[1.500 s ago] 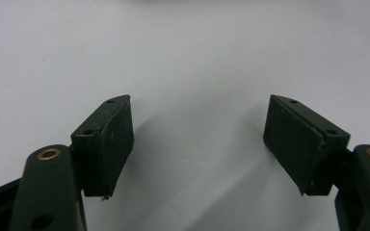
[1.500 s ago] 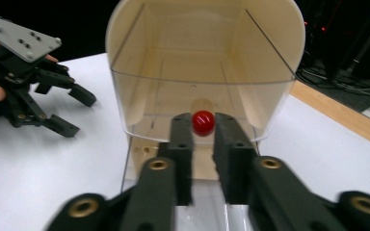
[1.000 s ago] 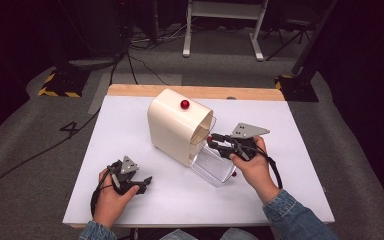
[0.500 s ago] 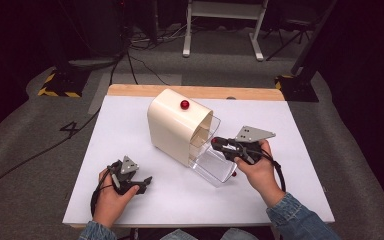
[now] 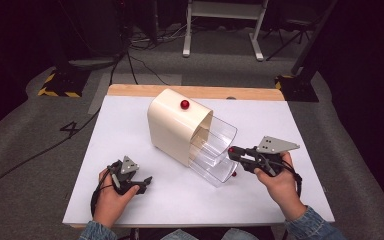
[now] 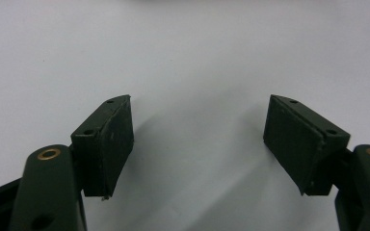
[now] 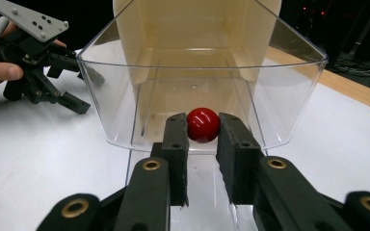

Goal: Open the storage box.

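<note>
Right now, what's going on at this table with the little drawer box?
A person works with two handheld grippers at a white table. The right gripper is clamped on the red knob of a clear drawer, which sticks partway out of a cream box. A second clear drawer below it is also out. The left gripper rests open on the table near the front edge, holding nothing. Another red knob sits on top of the box.
</note>
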`<state>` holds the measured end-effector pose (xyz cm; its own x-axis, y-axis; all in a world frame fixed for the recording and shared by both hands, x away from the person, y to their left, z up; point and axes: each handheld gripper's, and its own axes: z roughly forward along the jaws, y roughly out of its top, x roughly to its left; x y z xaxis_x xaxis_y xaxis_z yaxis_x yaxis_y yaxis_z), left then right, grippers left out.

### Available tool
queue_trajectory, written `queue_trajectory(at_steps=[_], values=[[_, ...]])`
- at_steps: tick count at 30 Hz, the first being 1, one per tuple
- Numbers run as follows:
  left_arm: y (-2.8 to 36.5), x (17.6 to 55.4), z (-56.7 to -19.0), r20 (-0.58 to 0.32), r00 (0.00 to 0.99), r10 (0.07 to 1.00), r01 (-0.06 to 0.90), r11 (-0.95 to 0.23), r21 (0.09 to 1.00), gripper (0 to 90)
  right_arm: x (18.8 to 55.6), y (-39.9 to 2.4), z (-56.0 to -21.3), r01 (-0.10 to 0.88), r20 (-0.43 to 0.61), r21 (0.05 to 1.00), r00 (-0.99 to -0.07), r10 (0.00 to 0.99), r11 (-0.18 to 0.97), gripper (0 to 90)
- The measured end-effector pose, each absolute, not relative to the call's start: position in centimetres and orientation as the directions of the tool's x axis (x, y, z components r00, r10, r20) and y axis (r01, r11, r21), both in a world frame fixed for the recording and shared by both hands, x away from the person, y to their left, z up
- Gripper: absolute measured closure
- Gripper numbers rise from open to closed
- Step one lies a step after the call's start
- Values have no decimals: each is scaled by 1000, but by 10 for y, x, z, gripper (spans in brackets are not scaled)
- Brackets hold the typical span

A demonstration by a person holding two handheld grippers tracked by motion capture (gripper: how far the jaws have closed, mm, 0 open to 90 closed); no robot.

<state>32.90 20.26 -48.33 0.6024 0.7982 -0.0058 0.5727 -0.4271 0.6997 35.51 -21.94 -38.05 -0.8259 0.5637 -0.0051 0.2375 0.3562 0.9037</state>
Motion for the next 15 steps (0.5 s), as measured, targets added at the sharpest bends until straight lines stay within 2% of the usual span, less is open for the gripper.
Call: queue_trajectory(at_steps=[15], values=[[203, 329, -483, -6, 603, 798, 573, -427, 700, 264, 356, -227, -405, 292, 17, 876, -814, 581, 383, 739]])
